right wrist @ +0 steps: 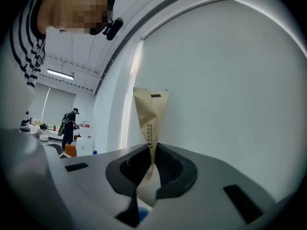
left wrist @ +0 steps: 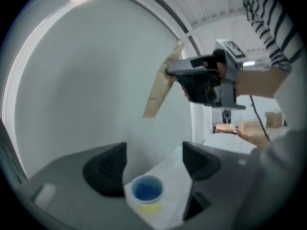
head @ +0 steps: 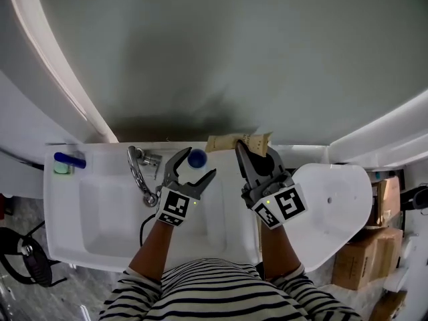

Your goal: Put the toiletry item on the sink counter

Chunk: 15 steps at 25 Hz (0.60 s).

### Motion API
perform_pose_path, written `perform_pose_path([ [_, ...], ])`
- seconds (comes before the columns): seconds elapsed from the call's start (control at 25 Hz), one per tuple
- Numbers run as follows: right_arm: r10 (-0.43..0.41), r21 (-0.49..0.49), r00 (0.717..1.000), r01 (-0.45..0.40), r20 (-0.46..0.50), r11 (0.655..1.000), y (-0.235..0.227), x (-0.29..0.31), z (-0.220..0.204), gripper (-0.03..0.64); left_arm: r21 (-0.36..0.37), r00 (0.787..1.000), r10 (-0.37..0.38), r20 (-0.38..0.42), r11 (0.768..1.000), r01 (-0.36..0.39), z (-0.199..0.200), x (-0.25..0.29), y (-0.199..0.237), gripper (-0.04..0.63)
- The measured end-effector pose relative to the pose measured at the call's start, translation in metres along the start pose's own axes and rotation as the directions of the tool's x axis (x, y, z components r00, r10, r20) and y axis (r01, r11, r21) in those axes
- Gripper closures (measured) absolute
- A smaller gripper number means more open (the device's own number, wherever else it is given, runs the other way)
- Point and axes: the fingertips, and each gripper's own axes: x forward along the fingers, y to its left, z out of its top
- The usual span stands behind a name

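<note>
A flat tan paper packet (right wrist: pixel 150 114) stands upright, pinched at its lower end by my right gripper (right wrist: pixel 151 169), which is shut on it. In the head view the packet (head: pixel 227 142) hangs over the back ledge of the white sink (head: pixel 67 212), with the right gripper (head: pixel 254 154) just right of the basin. My left gripper (head: pixel 196 168) is open over the ledge. A white bottle with a blue cap (head: pixel 196 158) sits between its fingers without being pressed. In the left gripper view the blue cap (left wrist: pixel 146 189) lies low between the jaws, and the packet (left wrist: pixel 160 87) is up ahead.
A chrome faucet (head: pixel 140 172) stands left of the left gripper. A blue and green item (head: pixel 68 162) rests on the sink's back left corner. A white rounded fixture (head: pixel 334 199) adjoins the sink on the right, with cardboard boxes (head: pixel 361 259) beyond. A grey wall (head: pixel 221 52) is close behind.
</note>
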Motion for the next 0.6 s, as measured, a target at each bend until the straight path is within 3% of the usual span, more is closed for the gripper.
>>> perform_pose_path([
  [0.12, -0.005, -0.001, 1.000, 0.005, 0.016, 1.000, 0.002, -0.004, 0.005, 0.591, -0.007, 0.998, 0.002, 0.061, 1.000, -0.002, 0.025, -0.013, -0.001, 0.313],
  [0.36, -0.013, -0.003, 0.999, 0.013, 0.036, 1.000, 0.007, -0.007, 0.013, 0.590, 0.033, 0.982, 0.054, 0.179, 0.998, -0.060, 0.069, -0.048, 0.007, 0.589],
  [0.6, -0.019, 0.005, 0.999, 0.019, 0.049, 1.000, 0.010, -0.016, 0.018, 0.591, -0.028, 0.957, 0.099, 0.273, 0.995, -0.095, 0.108, -0.087, 0.012, 0.589],
])
